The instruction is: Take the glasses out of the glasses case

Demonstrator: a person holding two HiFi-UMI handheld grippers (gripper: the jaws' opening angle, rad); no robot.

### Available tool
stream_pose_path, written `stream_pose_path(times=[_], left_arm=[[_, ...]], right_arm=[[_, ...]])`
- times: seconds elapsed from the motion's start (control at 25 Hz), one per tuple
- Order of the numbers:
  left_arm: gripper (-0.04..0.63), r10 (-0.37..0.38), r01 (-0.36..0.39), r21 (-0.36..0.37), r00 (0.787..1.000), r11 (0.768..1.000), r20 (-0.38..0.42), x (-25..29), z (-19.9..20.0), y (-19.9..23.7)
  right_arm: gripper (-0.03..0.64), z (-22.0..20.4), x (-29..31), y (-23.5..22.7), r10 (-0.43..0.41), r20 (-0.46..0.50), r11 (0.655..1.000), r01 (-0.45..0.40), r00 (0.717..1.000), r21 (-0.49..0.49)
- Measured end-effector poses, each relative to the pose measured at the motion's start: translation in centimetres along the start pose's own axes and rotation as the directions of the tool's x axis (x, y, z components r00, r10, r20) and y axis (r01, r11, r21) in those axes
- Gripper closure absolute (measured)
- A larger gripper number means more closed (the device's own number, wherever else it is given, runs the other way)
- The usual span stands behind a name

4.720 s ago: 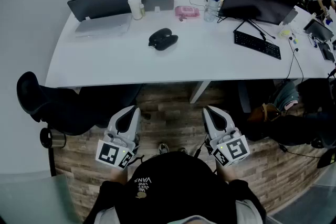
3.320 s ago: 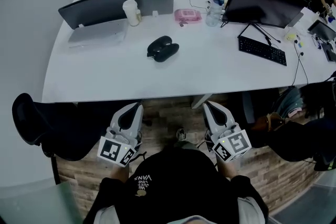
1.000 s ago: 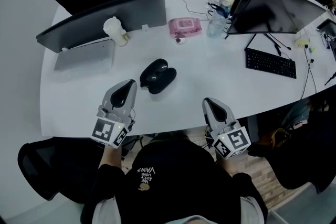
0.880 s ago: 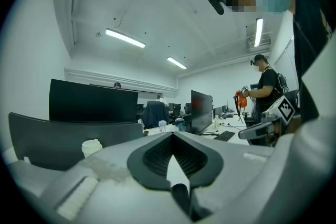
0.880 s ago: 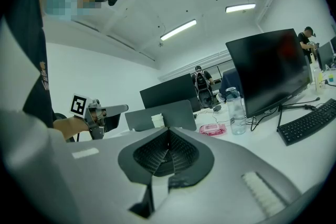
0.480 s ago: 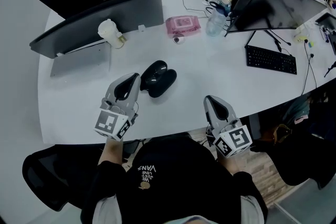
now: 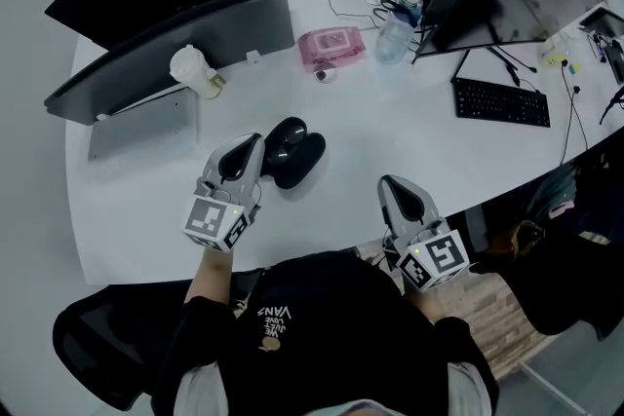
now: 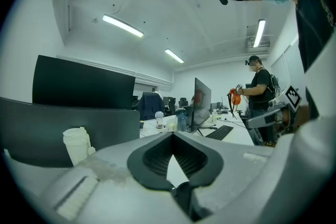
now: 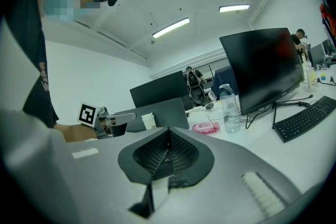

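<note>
A shut black glasses case (image 7: 292, 151) lies on the white table (image 7: 390, 127), a little left of its middle. No glasses show. My left gripper (image 7: 254, 142) reaches over the table, its tip right beside the case's left side; I cannot tell whether they touch. Its jaws meet at the tips with nothing between them in the left gripper view (image 8: 171, 134), where the case is hidden. My right gripper (image 7: 389, 182) hangs at the table's near edge, well right of the case, also shut and empty (image 9: 168, 131). The left gripper's marker cube (image 9: 88, 114) shows in the right gripper view.
A white cup (image 7: 189, 69) and a silver laptop (image 7: 142, 123) stand back left before a grey screen (image 7: 166, 50). A pink pack (image 7: 330, 45), a clear bottle (image 7: 392, 40), a monitor (image 7: 514, 5) and a keyboard (image 7: 501, 102) are back right. A black chair (image 7: 97, 346) is near left.
The view has closed in on the table. My left gripper has moved forward from below the table edge up to the case's left side. The right gripper stays at the near edge.
</note>
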State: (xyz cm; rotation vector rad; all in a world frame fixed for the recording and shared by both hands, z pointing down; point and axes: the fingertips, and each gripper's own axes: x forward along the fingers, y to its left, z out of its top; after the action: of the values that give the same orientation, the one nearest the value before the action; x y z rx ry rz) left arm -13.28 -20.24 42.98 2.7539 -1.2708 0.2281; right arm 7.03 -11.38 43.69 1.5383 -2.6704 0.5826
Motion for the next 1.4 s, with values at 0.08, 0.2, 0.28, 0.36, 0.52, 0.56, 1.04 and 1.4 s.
stream_pose_path(times=[0.08, 0.2, 0.28, 0.36, 0.52, 0.56, 1.04, 1.4], left_arm=[[0.595, 0.006, -0.006, -0.013, 1.0, 1.0, -0.001, 0.4, -0.6, 0.4], [0.595, 0.0, 0.0, -0.018, 1.0, 1.0, -0.007, 1.1, -1.5, 1.0], [0.595, -0.001, 0.001, -0.019, 1.0, 1.0, -0.022, 1.6, -2.2, 1.4], [0.595, -0.004, 0.003, -0.023, 0.999, 1.0, -0.04, 2.0, -3.2, 1.7], [0.595, -0.02, 0.018, -0.024, 0.997, 1.0, -0.08, 2.9, -5.4, 2.0], [0.595, -0.023, 0.021, -0.024, 0.996, 0.999, -0.09, 3.1, -6.0, 2.0], [0.595, -0.069, 0.06, -0.049, 0.976, 0.997, -0.204, 5.3, -11.5, 2.5], [0.595, -0.108, 0.094, -0.06, 0.949, 0.994, -0.296, 6.4, -15.0, 2.0]], right_arm=[[0.615, -0.1, 0.1, -0.2, -0.008, -0.001, 1.0, 0.008, 1.0, 0.002], [0.615, -0.1, 0.4, -0.3, -0.016, -0.006, 1.0, 0.016, 1.0, 0.005], [0.615, -0.1, 0.5, -0.3, -0.02, -0.01, 1.0, 0.02, 1.0, 0.008], [0.615, -0.1, 0.5, -0.4, -0.022, -0.017, 1.0, 0.023, 1.0, 0.008], [0.615, -0.3, 0.7, -0.4, -0.029, -0.027, 1.0, 0.029, 0.999, 0.005], [0.615, -0.4, 0.7, -0.4, -0.03, -0.031, 1.0, 0.03, 0.999, 0.005], [0.615, -1.1, 1.3, -1.0, -0.045, -0.063, 0.999, 0.046, 0.997, 0.01], [0.615, -1.5, 2.0, -1.0, -0.048, -0.085, 0.999, 0.05, 0.995, 0.014]])
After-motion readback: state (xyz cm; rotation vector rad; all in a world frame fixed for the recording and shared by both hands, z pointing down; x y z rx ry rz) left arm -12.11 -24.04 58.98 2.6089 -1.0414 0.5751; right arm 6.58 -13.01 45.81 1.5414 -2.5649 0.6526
